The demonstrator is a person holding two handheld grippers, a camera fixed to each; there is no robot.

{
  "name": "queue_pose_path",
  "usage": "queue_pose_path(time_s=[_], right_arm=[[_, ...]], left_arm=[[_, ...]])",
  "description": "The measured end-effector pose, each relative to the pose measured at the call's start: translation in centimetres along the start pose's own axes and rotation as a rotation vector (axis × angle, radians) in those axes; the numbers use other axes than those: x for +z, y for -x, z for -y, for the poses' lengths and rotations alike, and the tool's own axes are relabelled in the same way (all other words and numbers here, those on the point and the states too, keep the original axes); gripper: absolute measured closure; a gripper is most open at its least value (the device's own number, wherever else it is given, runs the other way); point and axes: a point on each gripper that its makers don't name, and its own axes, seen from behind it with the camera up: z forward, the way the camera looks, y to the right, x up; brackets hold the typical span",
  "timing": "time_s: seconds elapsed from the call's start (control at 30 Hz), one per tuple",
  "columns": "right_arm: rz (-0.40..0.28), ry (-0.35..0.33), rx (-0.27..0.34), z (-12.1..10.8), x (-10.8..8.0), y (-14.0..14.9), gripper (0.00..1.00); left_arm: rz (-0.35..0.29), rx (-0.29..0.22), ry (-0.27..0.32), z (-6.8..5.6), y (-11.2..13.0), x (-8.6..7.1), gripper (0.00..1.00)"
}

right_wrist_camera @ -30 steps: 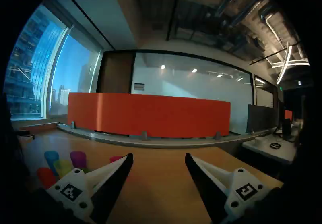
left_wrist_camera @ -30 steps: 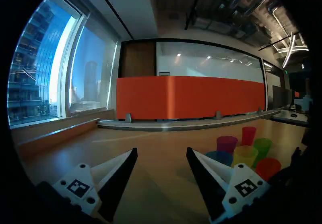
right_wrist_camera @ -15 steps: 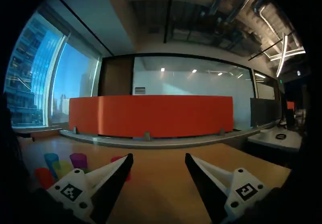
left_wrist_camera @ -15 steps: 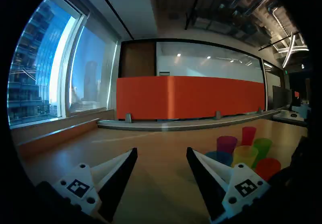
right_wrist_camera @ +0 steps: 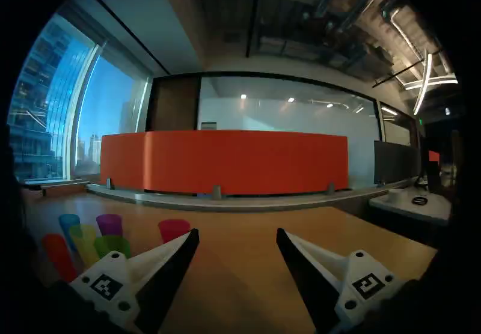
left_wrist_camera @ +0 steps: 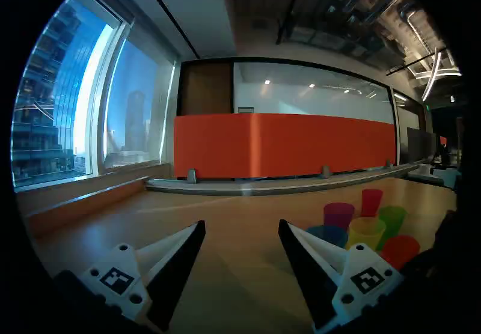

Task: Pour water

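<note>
While the left claw (left_wrist_camera: 240,226) and right claw (right_wrist_camera: 237,233) hang spread and empty above the pale wooden table (left_wrist_camera: 180,208), the cluster of translucent coloured plastic cups (left_wrist_camera: 365,230) stands between them. Best, I judge, to come in level and pinch an outer cup mid-height, sparing its neighbours.

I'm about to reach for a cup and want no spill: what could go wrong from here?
1. The yellow cup stands bunched close to the green cup and blue cup, so a finger of the open left gripper could knock a neighbour.
2. From this low angle I cannot tell which cup holds water, so a wrong grab may spill.
</note>
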Motion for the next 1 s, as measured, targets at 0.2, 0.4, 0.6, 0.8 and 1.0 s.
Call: queue_pose_path(time_s=[0.2,0.4,0.6,0.8,1.0], right_arm=[[0.017,0.008,0.034,-0.7,0.0,0.7,0.00],[0.022,0.004,0.032,-0.7,0.1,1.0,0.00],[0.029,0.002,0.025,-0.6,0.2,1.3,0.00],[0.030,-0.003,0.010,-0.4,0.1,1.2,0.00],[0.031,-0.001,0.004,-0.4,0.1,1.2,0.00]], left_arm=[[0.000,0.000,0.000,0.0,0.0,0.0,0.10],[0.000,0.000,0.000,0.0,0.0,0.0,0.10],[0.000,0.000,0.000,0.0,0.0,0.0,0.10],[0.000,0.000,0.000,0.0,0.0,0.0,0.10],[0.000,0.000,0.000,0.0,-0.1,0.0,0.10]])
